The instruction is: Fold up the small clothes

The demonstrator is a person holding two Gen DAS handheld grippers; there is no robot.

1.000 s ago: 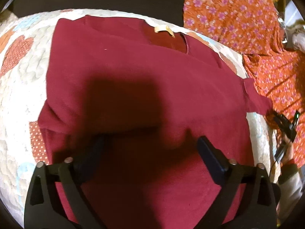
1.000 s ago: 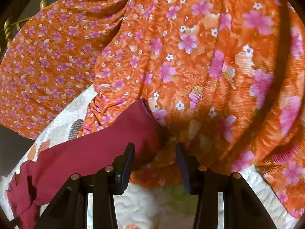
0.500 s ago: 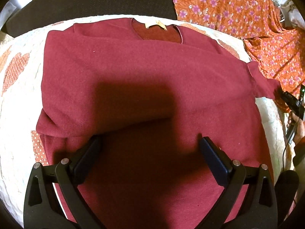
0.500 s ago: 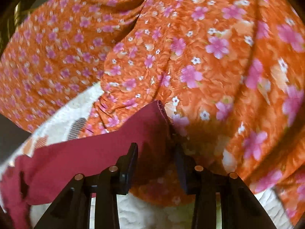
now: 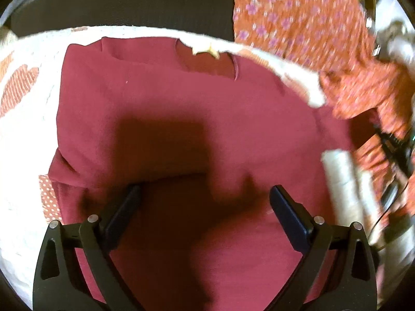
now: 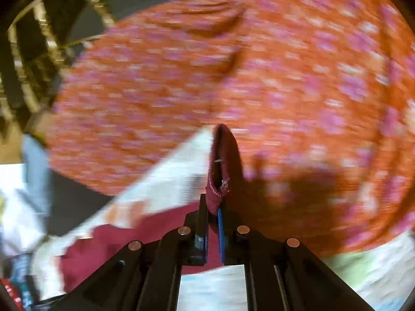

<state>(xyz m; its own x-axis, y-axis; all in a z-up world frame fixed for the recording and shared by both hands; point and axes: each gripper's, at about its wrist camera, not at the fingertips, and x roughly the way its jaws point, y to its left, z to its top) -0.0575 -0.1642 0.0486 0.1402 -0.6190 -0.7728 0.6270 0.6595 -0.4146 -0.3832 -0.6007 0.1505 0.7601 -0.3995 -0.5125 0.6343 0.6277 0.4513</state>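
Maroon sweater (image 5: 181, 119) lay spread flat on a patchwork quilt (image 5: 23, 119). Left gripper (image 5: 205, 202) hovered above its body, fingers wide and empty. Right gripper (image 6: 213, 215) pinched the sleeve cuff (image 6: 223, 165), lifted before orange floral fabric (image 6: 285, 77).

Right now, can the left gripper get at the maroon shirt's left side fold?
Probably yes. The left gripper is open above the maroon shirt, and nothing lies over the folded edge just left of its fingertips.
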